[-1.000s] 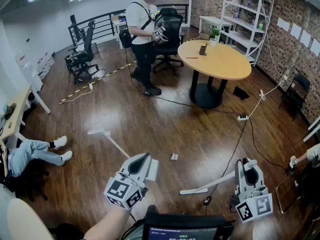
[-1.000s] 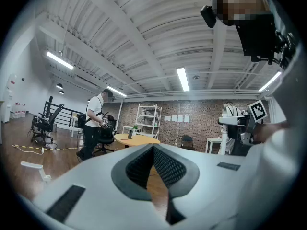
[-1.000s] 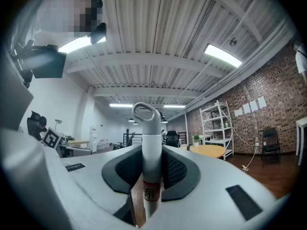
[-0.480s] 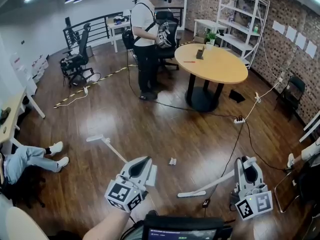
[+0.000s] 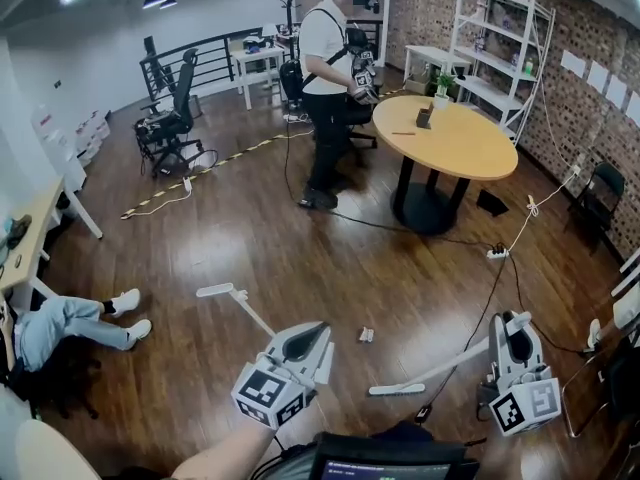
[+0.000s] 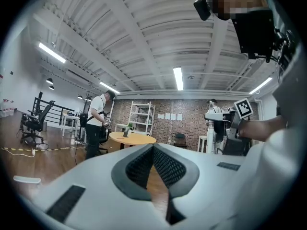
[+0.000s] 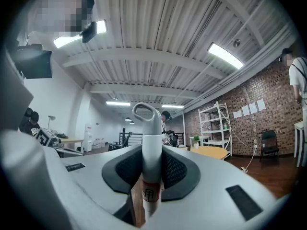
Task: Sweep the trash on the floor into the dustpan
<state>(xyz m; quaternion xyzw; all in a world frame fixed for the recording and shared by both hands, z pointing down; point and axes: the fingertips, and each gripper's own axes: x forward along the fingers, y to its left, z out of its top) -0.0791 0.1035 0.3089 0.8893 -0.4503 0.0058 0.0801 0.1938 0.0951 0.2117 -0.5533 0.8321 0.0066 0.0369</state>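
A small crumpled white scrap of trash (image 5: 366,335) lies on the wood floor between my two grippers. My right gripper (image 5: 515,322) (image 7: 152,163) is shut on a long white handle (image 7: 147,143) with a loop at its top. That handle slants down to a flat white head (image 5: 395,389) on the floor. My left gripper (image 5: 318,340) (image 6: 153,152) is shut, with nothing between its pads. A second white long-handled tool (image 5: 240,306) runs from its flat head toward the left gripper, and its near end is hidden behind that gripper.
A person (image 5: 330,88) with grippers stands beside a round wooden table (image 5: 460,148). A black cable (image 5: 480,318) and a power strip (image 5: 497,253) cross the floor at right. Someone's legs (image 5: 75,323) stretch out at left. An office chair (image 5: 170,123) and shelves (image 5: 500,38) stand further back.
The head view has shifted, so everything sits further right and lower. The standing person has stepped closer to the table. Both grippers and both tools keep their places on the floor.
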